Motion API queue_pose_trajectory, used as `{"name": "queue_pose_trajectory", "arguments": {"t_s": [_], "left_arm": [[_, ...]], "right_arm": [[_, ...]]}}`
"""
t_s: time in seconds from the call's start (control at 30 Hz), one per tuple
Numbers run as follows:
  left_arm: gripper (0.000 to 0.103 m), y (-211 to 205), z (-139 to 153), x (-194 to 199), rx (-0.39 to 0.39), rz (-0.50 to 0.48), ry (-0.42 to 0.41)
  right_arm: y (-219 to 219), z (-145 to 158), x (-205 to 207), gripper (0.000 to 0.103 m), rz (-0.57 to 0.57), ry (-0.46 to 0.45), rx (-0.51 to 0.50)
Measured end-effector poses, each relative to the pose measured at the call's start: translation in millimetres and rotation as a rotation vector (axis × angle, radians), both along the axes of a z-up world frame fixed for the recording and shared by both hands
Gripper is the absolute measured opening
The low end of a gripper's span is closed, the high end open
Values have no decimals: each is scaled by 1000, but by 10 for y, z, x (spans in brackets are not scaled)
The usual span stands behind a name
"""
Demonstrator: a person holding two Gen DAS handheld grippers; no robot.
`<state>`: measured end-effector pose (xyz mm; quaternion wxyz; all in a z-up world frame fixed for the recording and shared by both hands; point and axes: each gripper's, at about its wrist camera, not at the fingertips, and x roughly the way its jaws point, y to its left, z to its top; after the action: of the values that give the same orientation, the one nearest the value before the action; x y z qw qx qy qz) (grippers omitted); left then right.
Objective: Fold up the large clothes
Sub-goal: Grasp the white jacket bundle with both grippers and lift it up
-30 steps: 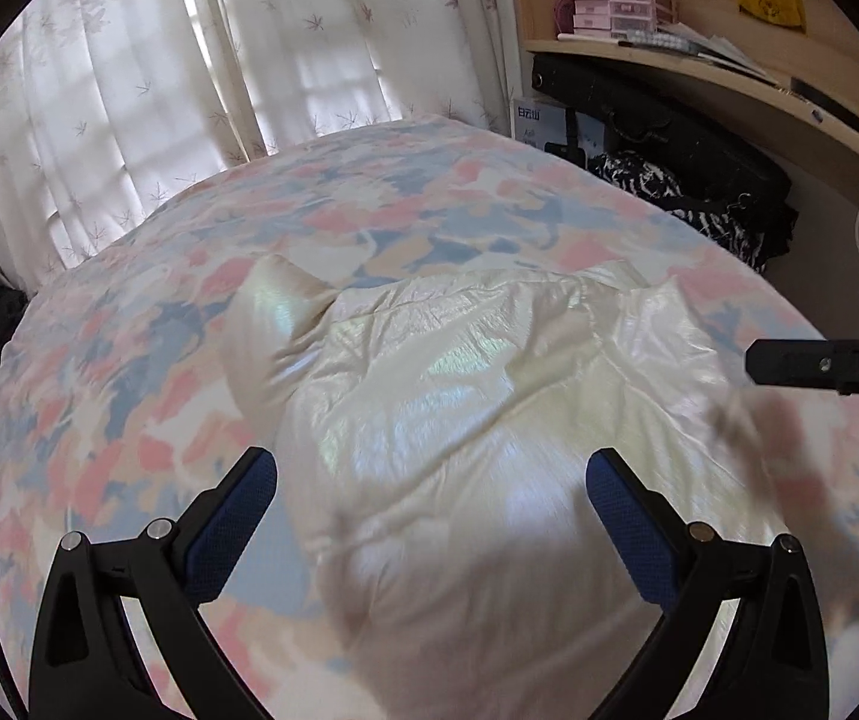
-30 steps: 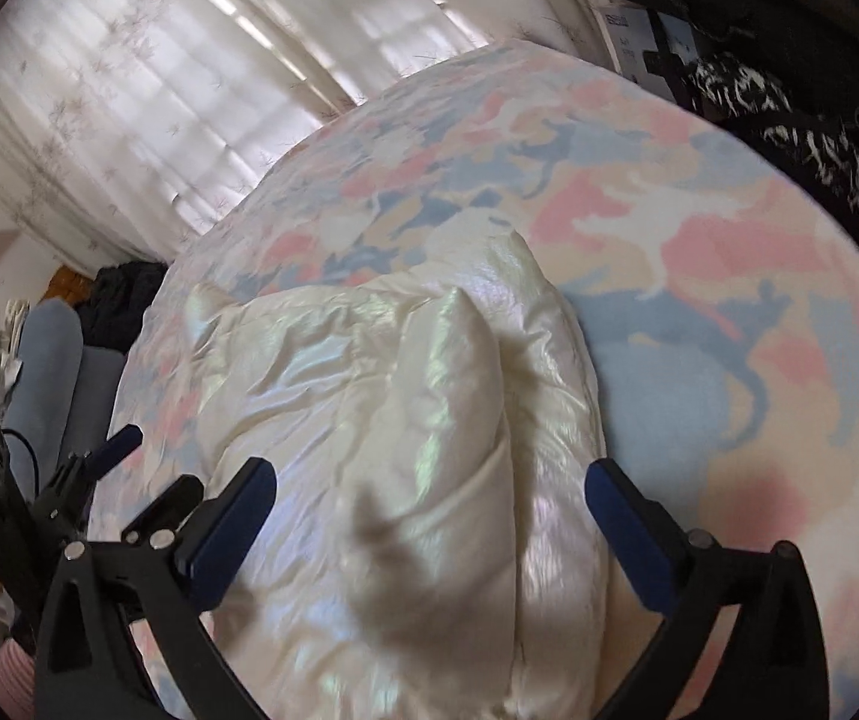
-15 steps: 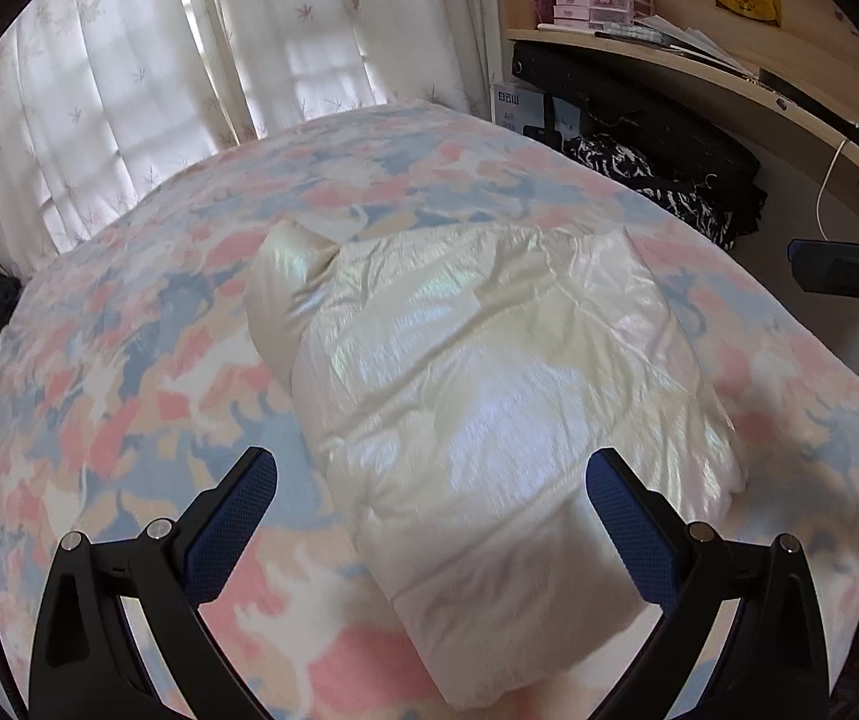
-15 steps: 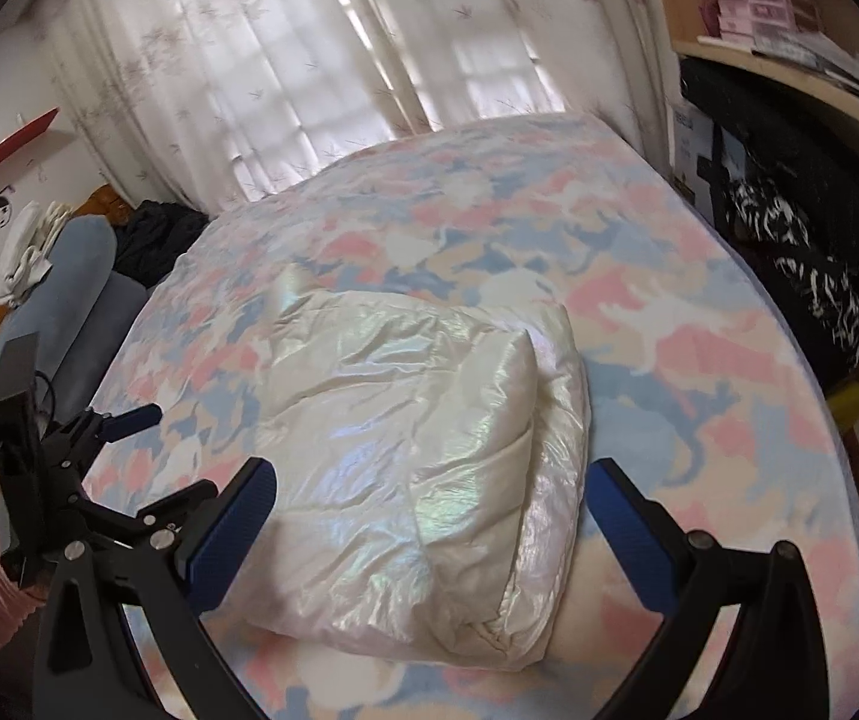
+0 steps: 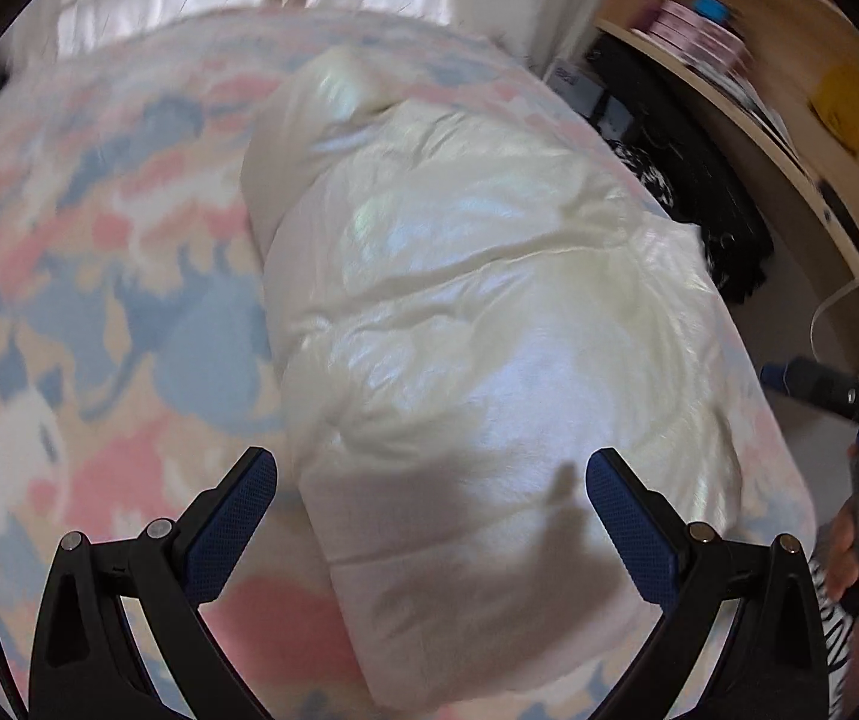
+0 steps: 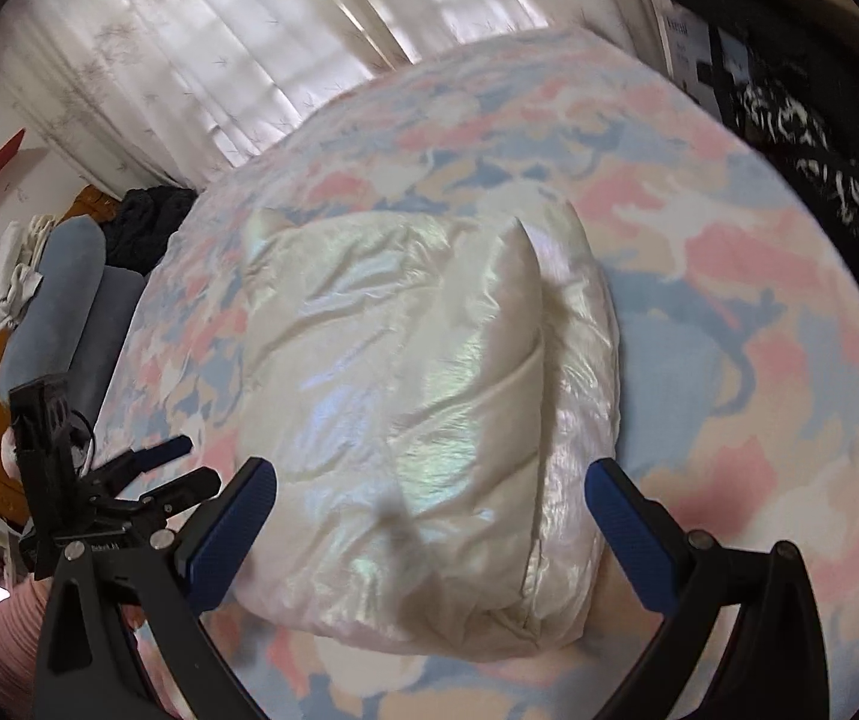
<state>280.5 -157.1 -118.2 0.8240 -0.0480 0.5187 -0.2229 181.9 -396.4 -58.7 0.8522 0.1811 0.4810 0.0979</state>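
Both my tongs are spread wide and gripping nothing. Ahead of my left tongs (image 5: 432,501) I see the puffy, pearly-white folded jacket (image 5: 489,324) lying on the bed with the pink, blue and cream patterned cover (image 5: 99,300), its near end between the blue pads. My right tongs (image 6: 429,516) frame the same bundle (image 6: 429,396) from its other side.

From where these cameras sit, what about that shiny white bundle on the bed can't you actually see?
- Folded white jacket, left wrist view: motion blur smears its seams; sleeves and zipper are tucked out of sight.
- Its underside, both views: pressed against the bedspread.
- Its near edge, right wrist view: partly blurred.
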Motion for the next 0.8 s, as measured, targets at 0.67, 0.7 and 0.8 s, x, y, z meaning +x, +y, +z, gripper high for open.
{"name": "queue_pose_trajectory", "arguments": {"t_s": [0.67, 0.7, 0.8], "left_arm": [[103, 178, -907, 299, -306, -2, 240], [103, 194, -948, 314, -325, 0, 256], [103, 215, -1056, 338, -375, 6, 311]], "right_arm": [[-429, -1221, 436, 103, -50, 262, 328], [-435, -1241, 439, 103, -44, 264, 339], [-461, -1298, 456, 103, -23, 274, 367]]}}
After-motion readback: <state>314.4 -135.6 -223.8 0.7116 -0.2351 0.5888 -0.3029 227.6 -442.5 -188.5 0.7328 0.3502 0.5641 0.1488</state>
